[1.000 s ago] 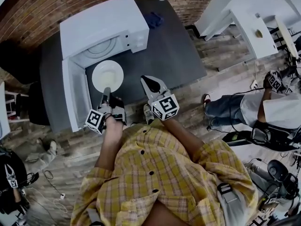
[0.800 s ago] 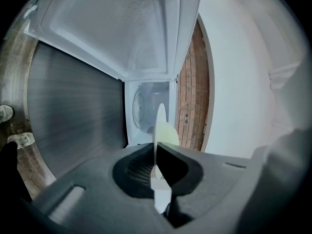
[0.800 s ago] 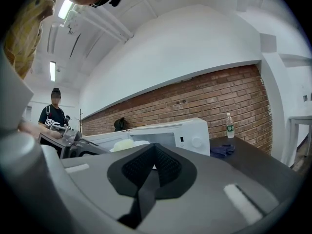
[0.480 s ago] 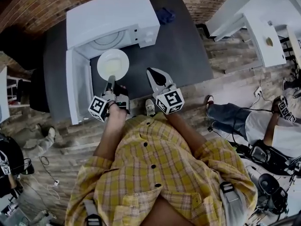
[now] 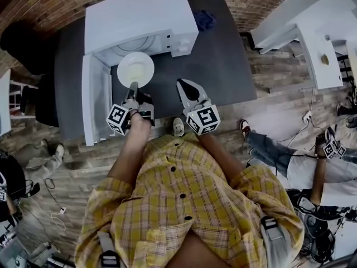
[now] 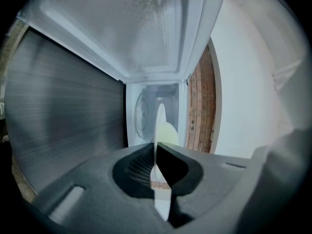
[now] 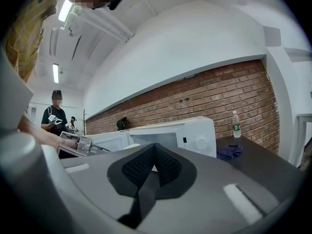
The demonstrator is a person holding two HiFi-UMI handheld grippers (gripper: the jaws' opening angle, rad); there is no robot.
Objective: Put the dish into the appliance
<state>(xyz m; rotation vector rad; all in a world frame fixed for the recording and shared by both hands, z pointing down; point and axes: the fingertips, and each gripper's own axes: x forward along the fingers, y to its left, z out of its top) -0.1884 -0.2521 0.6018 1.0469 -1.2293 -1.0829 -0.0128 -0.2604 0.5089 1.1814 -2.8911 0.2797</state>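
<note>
One dish [image 5: 135, 70] in hand-held gripper [image 5: 133, 89] (left)

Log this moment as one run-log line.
left claw: shut on plate rim | right claw: shut, empty | microwave: door open | plate: in front of opening

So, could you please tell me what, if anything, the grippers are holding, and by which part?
The left gripper pinches the white plate by its near rim. The right gripper is shut on nothing.

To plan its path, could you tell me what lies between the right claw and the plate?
Nothing but bare dark tabletop; the head view shows it.
</note>
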